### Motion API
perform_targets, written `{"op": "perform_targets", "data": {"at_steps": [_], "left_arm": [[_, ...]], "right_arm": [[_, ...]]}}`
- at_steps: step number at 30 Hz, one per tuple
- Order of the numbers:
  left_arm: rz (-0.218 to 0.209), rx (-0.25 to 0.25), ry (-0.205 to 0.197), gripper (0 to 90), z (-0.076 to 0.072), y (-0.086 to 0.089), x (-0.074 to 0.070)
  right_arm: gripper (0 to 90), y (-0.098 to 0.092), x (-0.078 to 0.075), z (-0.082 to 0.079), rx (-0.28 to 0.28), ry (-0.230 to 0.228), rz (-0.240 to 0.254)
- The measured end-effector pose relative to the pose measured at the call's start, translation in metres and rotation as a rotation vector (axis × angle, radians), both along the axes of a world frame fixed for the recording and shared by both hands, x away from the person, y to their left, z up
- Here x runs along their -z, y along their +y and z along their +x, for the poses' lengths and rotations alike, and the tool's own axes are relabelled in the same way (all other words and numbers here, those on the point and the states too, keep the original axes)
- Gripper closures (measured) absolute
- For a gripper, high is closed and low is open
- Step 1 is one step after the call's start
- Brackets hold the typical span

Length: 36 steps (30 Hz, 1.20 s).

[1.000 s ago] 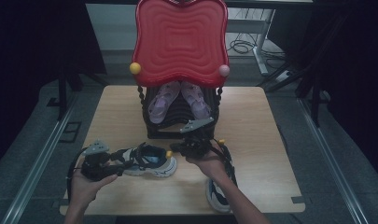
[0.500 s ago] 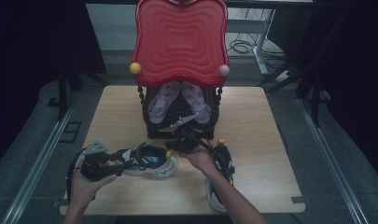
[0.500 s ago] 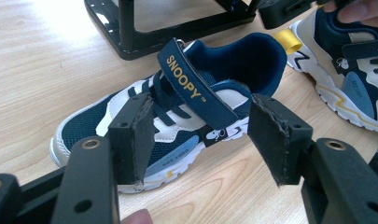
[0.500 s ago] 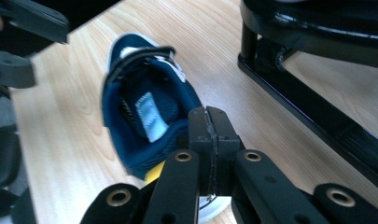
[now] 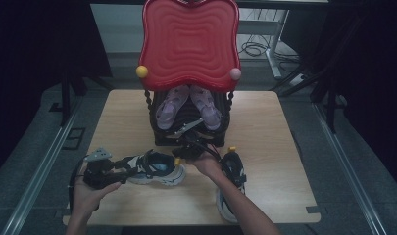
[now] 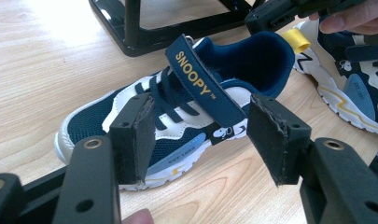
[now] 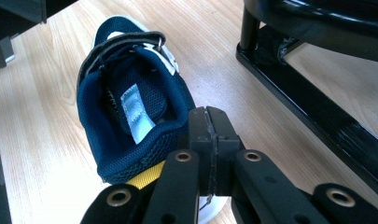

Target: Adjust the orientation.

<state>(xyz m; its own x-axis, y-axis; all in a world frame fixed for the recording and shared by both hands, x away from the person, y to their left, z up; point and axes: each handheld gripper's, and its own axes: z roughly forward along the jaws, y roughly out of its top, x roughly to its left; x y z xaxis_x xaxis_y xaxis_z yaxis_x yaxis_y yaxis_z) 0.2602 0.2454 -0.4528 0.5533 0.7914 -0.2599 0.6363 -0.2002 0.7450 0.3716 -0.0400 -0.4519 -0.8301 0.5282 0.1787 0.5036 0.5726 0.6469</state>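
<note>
A navy and white sneaker with a "SNOOPY" strap lies on the wooden table, toe toward my left hand. My left gripper is open, its pads apart in front of the shoe's side and touching nothing. My right gripper is shut, pads pressed together right at the shoe's heel collar, above the yellow pull tab. I cannot see anything pinched between its pads. The matching second sneaker lies to the right, under my right forearm.
A black shoe rack stands mid-table just behind the sneakers, with a pair of pink shoes on it and a red wavy panel rising above. Bare wood lies to the rack's right and left.
My right gripper has moved left and down, from above the second sneaker to the first sneaker's heel. The left gripper and both sneakers have stayed put.
</note>
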Motion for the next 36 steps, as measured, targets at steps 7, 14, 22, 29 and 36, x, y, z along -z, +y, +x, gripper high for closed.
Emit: {"op": "perform_targets", "data": {"at_steps": [7, 14, 22, 29, 36], "left_arm": [[-0.005, -0.004, 0.005, 42.2, 0.001, 0.003, 0.002], [-0.004, -0.007, 0.006, 42.2, 0.001, 0.005, 0.002], [-0.012, -0.024, 0.004, 42.2, 0.001, 0.011, 0.003], [-0.019, -0.027, 0.005, 42.3, 0.001, 0.013, 0.003], [-0.015, -0.022, 0.010, 42.2, 0.002, 0.012, 0.004]], "right_arm": [[90.0, 0.004, 0.004, -0.001, -0.025, -0.005, -0.029], [90.0, 0.005, 0.006, -0.001, -0.033, -0.002, -0.048], [90.0, 0.003, 0.005, -0.002, -0.050, -0.004, -0.060], [90.0, 0.003, 0.005, -0.007, -0.078, -0.002, -0.065], [90.0, 0.002, 0.005, -0.012, -0.097, 0.010, -0.055]]}}
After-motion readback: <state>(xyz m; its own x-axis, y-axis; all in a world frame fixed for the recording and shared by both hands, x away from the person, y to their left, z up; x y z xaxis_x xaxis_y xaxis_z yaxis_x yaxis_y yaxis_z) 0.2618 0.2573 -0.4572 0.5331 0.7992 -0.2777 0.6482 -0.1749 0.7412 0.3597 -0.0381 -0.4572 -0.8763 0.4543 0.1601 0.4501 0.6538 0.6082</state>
